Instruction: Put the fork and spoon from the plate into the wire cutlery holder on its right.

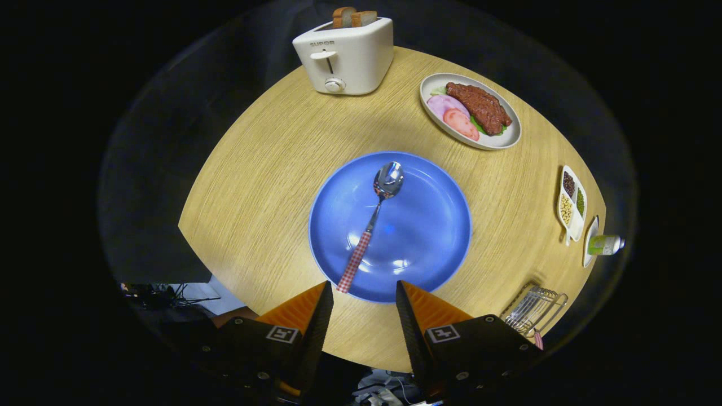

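- Round wooden table (265, 186) against dark booth walls; bare wood spreads wide to the left of the plate.
- One white toaster (345, 55) at the far left edge, two bread slices (353, 17) standing in it.
- One blue plate (420, 225) at centre, just ahead of the fingers.
- One spoon (373, 220) on it, bowl away, checked handle ending at the near rim.
- One gripper (364, 293), fingers wide apart, holding nothing.
- One oval dish of food (470, 110) far right.
- One three-part dish (572, 202) near the right edge, a small tube (604, 245) just past it.
- One wire holder (533, 310) at the near right edge, a checked handle (538, 339) poking out; whether it is the fork cannot be told.
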A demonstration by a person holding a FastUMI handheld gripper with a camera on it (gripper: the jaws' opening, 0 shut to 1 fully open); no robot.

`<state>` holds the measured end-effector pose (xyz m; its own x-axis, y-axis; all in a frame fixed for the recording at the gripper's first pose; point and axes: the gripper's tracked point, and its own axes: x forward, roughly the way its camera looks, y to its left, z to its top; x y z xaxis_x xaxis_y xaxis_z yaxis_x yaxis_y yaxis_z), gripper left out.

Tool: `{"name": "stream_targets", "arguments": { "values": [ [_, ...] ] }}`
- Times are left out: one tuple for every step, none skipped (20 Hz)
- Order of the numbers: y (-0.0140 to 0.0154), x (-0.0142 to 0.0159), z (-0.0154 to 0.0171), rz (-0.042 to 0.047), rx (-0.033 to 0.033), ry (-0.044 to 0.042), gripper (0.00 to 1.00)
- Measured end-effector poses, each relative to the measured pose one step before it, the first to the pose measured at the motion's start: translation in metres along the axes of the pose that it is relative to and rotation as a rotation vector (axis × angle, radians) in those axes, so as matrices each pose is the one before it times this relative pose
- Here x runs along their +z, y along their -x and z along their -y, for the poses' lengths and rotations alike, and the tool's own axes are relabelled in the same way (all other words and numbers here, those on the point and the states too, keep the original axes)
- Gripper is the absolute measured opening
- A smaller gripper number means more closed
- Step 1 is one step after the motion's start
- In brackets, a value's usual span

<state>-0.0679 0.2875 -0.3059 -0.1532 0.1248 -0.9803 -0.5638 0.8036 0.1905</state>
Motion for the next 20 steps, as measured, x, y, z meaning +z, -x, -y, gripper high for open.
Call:
{"name": "stream_targets", "arguments": {
  "values": [
    [-0.00762, 0.00262, -0.00405, -0.00833, -0.00090, -0.00643, 0.68],
    [-0.00645, 0.00011, -0.00390, -0.01550, -0.00098, -0.00309, 0.68],
    [-0.00543, 0.00127, -0.00239, -0.00995, 0.00097, -0.00905, 0.67],
    [-0.00454, 0.00030, -0.00045, -0.00762, -0.00553, -0.00889, 0.67],
    [-0.00373, 0.00036, -0.00068, -0.00430, -0.00514, -0.00838, 0.67],
    [-0.00488, -0.00042, 0.00101, -0.00629, -0.01036, -0.00641, 0.67],
    [-0.00465, -0.00125, -0.00042, -0.00777, -0.00376, -0.00692, 0.67],
    [-0.00558, -0.00166, -0.00041, -0.00884, 0.00105, -0.00722, 0.67],
    [-0.00481, -0.00183, 0.00001, -0.01089, -0.00030, -0.01220, 0.67],
    [-0.00557, -0.00078, 0.00153, -0.00947, -0.00467, -0.00821, 0.65],
    [-0.00323, -0.00026, 0.00261, -0.00500, -0.00736, -0.00940, 0.65],
    [-0.00467, 0.00093, 0.00008, -0.00291, -0.00121, -0.00859, 0.60],
    [-0.00326, -0.00091, 0.00036, -0.00777, -0.00017, -0.00914, 0.55],
    [-0.00318, -0.00072, -0.00012, -0.00668, -0.00013, -0.00526, 0.46],
    [-0.00263, -0.00056, -0.00004, -0.00565, 0.00085, -0.00289, 0.40],
    [0.00242, 0.00234, 0.00267, -0.00151, -0.01112, 0.00202, 0.28],
    [-0.00733, -0.00242, 0.00130, 0.00235, 0.00055, -0.00020, 0.21],
    [0.00665, 0.00216, 0.00137, 0.00819, 0.00122, -0.00053, 0.17],
    [0.00136, 0.00264, 0.00063, 0.01279, 0.00884, 0.00830, 0.14],
    [0.00160, 0.00195, 0.00242, 0.01000, 0.00386, 0.00683, 0.10]
  ]
}}
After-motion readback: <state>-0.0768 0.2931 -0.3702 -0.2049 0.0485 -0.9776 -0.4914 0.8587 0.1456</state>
